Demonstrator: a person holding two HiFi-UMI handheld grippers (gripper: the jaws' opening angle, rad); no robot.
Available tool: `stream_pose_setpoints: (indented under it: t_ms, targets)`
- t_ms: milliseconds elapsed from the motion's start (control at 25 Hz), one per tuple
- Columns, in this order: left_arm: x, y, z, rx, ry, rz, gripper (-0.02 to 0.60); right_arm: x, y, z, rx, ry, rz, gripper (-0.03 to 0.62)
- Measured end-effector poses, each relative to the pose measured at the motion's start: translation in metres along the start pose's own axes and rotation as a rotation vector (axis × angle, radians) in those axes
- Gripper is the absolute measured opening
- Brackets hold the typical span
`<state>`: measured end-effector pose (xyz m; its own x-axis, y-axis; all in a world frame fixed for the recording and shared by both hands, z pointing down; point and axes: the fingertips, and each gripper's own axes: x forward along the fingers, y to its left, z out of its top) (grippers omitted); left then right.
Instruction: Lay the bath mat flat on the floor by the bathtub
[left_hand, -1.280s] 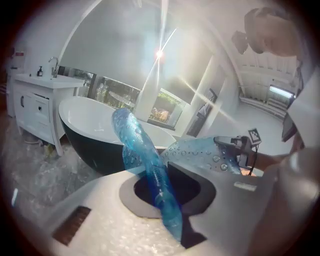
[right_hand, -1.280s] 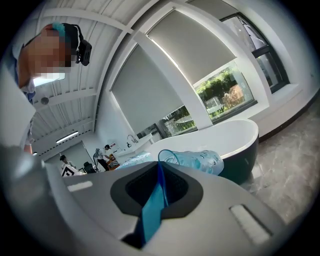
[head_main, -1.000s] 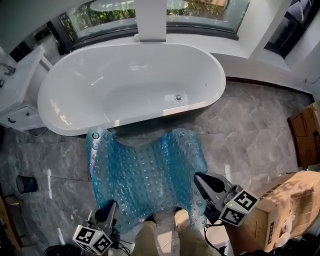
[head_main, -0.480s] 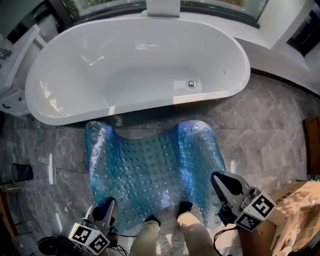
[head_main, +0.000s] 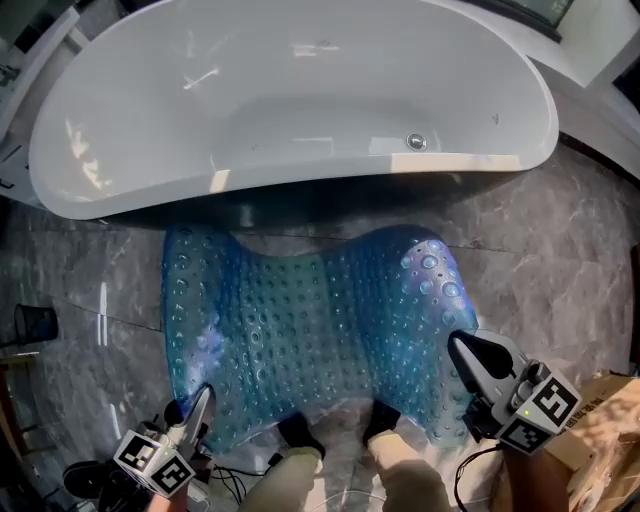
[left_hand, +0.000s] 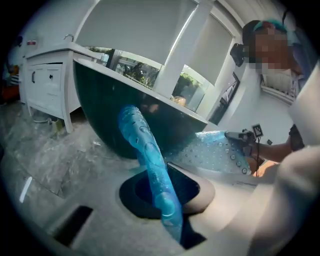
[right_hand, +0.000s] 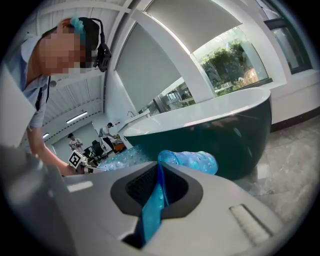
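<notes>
Head view: blue bath mat (head_main: 310, 330) spread over grey floor (head_main: 570, 250) just beside white bathtub (head_main: 290, 100), far corners humped up by tub. Left gripper (head_main: 198, 402) clamped on near-left corner of mat. Right gripper (head_main: 466, 348) clamped on near-right edge.

Grey veined marble floor (head_main: 560, 250). Bathtub (head_main: 300, 190) stands on it, beyond left claw (head_main: 197, 402) and right claw (head_main: 462, 345). Blue bubbled bath mat (head_main: 310, 330) spread between tub and claws; far edge close to tub foot, far corners humped; near corners pinched in claws, off floor. Small dark bin (head_main: 33, 322) left of left claw, well apart. Cardboard box (head_main: 610, 400) just right of right claw. Shoes (head_main: 298, 432) between claws; cables (head_main: 235, 487) near left claw.
</notes>
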<state>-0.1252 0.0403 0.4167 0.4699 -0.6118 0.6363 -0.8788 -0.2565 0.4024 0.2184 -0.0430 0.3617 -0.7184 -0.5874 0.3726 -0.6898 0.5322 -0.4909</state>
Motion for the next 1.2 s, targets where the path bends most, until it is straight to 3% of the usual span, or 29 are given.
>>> stream_pose_setpoints:
  t_ms: [520, 760, 1000, 1200]
  targets:
    - [0.06, 0.081, -0.062, -0.009, -0.014, 0.026, 0.041, 0.058, -0.065, -0.066, -0.045, 0.039, -0.011, 0.015]
    - [0.068, 0.128, -0.097, -0.048, 0.002, 0.109, 0.035, 0.089, -0.095, -0.092, -0.091, 0.061, -0.032, 0.015]
    - [0.073, 0.178, -0.113, -0.042, -0.02, 0.189, 0.034, 0.127, -0.112, -0.123, -0.072, 0.056, 0.011, 0.015]
    - [0.079, 0.2, -0.132, -0.057, -0.002, 0.211, 0.035, 0.152, -0.113, -0.144, -0.099, 0.075, 0.04, 0.015]
